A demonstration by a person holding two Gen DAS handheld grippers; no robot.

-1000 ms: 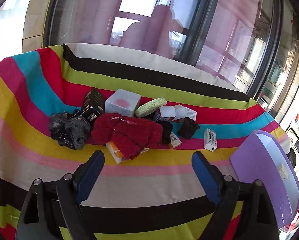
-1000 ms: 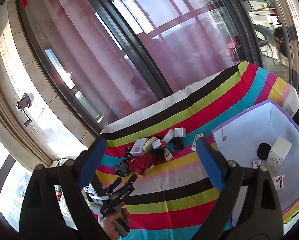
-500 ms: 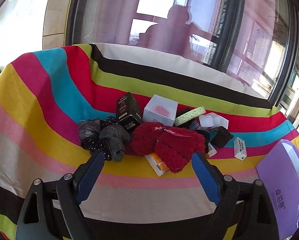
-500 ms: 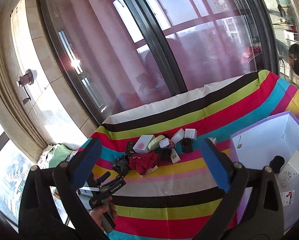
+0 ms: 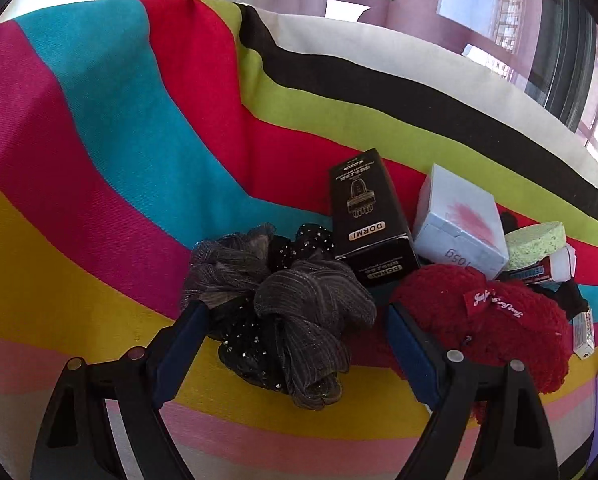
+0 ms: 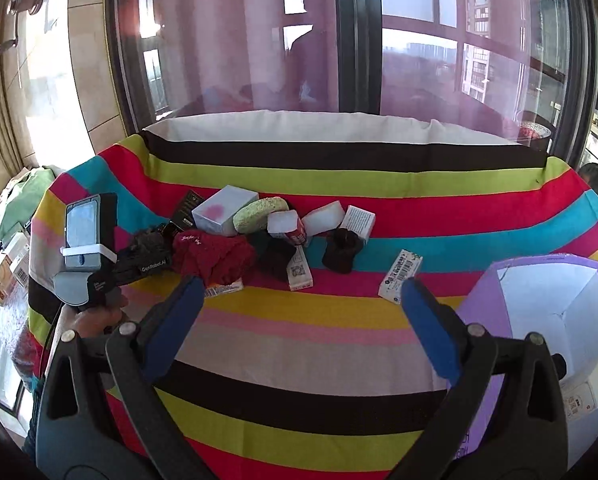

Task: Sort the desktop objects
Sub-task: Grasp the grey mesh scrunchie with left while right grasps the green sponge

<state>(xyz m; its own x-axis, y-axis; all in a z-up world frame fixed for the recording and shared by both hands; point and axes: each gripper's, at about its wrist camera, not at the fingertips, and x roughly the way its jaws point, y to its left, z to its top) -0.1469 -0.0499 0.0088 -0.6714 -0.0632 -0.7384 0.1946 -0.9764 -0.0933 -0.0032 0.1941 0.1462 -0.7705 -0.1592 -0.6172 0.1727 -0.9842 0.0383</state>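
Note:
A bundle of grey and black sequinned scrunchies [image 5: 283, 300] lies on the striped cloth, at the left end of a heap of items. My left gripper [image 5: 295, 316] straddles the bundle, its jaws closing with the pads not pressing on it. Behind the bundle stand a black DORMI box [image 5: 367, 216] and a white box with a pink smear [image 5: 459, 220]. A red fluffy piece [image 5: 479, 320] lies just right of the right finger. My right gripper [image 6: 299, 292] hovers open and empty over the cloth's near stripes. A purple box [image 6: 539, 300] with a white inside stands to its right.
The heap also holds a green sponge [image 6: 259, 208], white blocks, a dark lump [image 6: 341, 248] and a small barcode carton [image 6: 401, 270]. A hand [image 6: 95, 316] holds the left gripper at the table's left end. A glass window runs behind the table.
The left gripper has come down and forward until the scrunchies sit between its jaws, which have narrowed a little. The right gripper has dropped closer to the table and rolled level.

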